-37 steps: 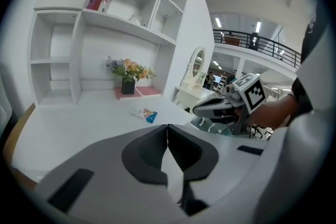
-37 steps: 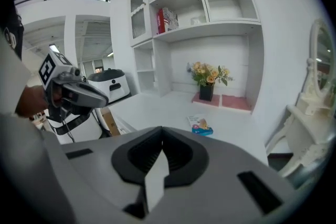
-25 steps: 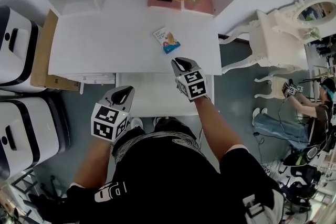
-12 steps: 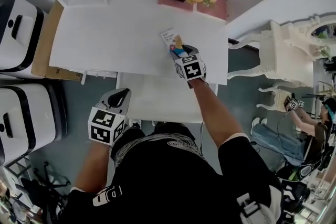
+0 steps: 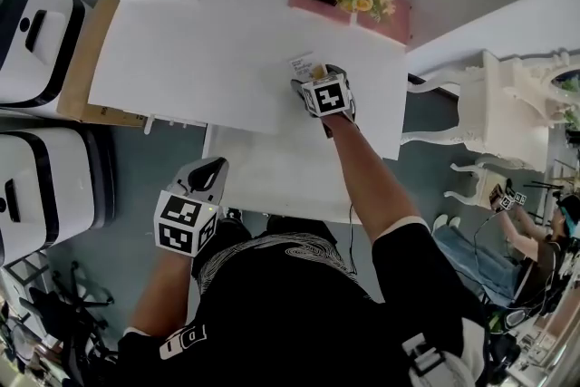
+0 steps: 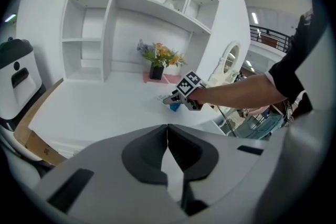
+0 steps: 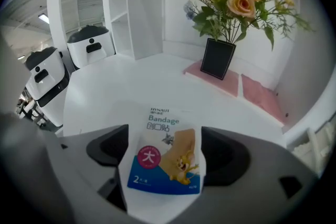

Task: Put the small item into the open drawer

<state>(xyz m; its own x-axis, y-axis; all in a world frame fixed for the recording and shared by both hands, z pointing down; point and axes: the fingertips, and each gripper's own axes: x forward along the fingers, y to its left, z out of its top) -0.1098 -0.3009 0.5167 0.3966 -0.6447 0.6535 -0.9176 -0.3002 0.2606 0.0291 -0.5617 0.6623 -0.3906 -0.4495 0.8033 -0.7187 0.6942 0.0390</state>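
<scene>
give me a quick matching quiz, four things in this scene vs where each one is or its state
1 bandage packet
2 left tool
3 black flower pot
4 drawer

a standing on a pink mat
b pulled open below the desk edge
c lying on the white desk
d shut, nothing in it

Pairs: 1-c, 2-d, 3-a, 4-b

1. The bandage packet (image 7: 165, 157) is white, with a blue band along its bottom, a pink circle and a tan patch bearing a yellow cartoon figure.
2. The table (image 5: 199, 59) is plain white.
3. The flowers (image 7: 239, 0) are peach and yellow, with green leaves.
4. The vase (image 7: 218, 59) is black.
5. The mats (image 7: 262, 97) are pink.
</scene>
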